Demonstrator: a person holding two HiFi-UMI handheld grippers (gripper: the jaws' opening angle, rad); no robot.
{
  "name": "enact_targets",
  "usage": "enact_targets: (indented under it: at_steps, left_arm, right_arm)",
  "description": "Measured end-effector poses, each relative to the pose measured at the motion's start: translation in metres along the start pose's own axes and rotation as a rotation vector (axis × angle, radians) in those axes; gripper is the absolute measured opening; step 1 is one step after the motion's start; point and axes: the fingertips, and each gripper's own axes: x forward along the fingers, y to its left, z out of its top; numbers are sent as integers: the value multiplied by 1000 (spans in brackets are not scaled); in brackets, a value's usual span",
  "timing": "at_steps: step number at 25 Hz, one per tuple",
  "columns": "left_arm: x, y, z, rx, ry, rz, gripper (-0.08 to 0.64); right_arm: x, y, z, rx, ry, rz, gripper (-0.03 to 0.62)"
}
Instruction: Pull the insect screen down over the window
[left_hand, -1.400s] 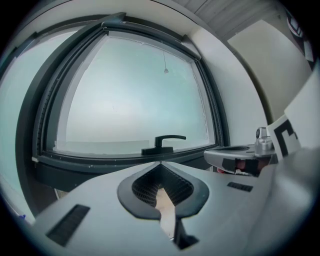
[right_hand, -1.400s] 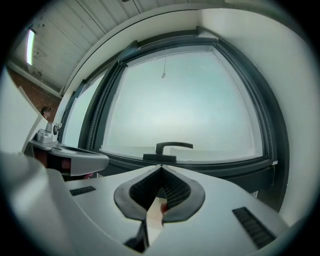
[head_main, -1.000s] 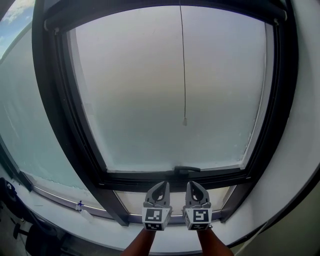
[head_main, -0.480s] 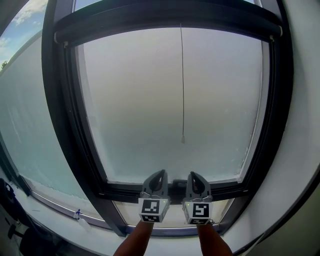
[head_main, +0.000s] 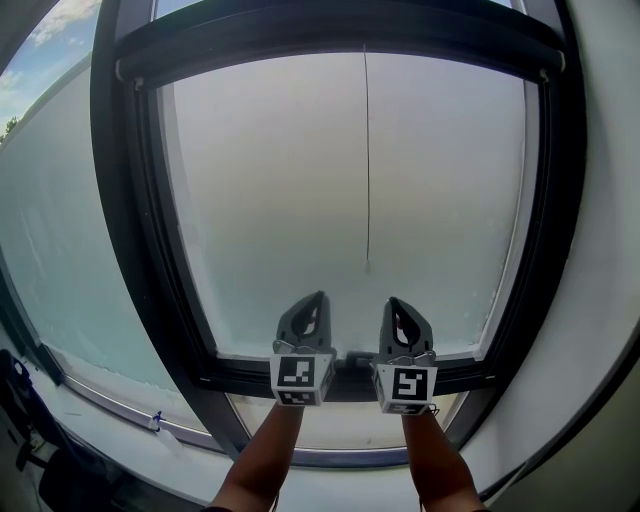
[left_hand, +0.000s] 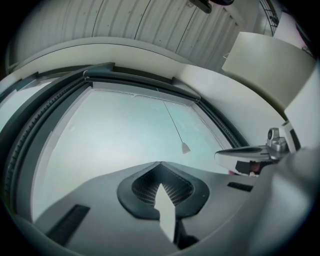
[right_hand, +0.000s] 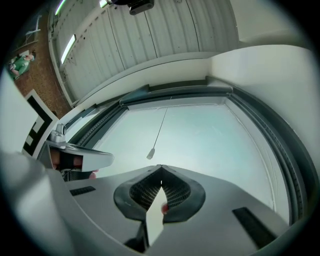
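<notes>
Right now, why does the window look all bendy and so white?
Head view: the wide lens bows the dark window frame outward; the glass glows milky white against it. Left gripper view: black corners, frame curved into an arc. Right gripper view: same curving, with the thin cord sharp.

No legible text, brands or numbers. Only black-and-white square markers (head_main: 302, 372), one each on left gripper (head_main: 316, 300) and right gripper (head_main: 394, 303).

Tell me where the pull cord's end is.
In the head view the pull cord's end hangs before the window glass, near its middle, just above and between the left hand-held gripper and the right hand-held gripper.
</notes>
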Motion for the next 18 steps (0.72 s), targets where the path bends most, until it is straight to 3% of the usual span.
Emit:
enact_targets:
  at_steps: [8,12,18]
  left_arm:
    - [28,21,31,69,-32,11,-7]
    - [32,30,52,65,-56,27,-7]
    - [41,39,75,31,-84,43,-7]
  right_arm:
    - [23,-13,49,-55,-84,-1,5]
    - [42,-18,63,-91,-67,44,5]
    - [56,-24,74,-51,-44,42,5]
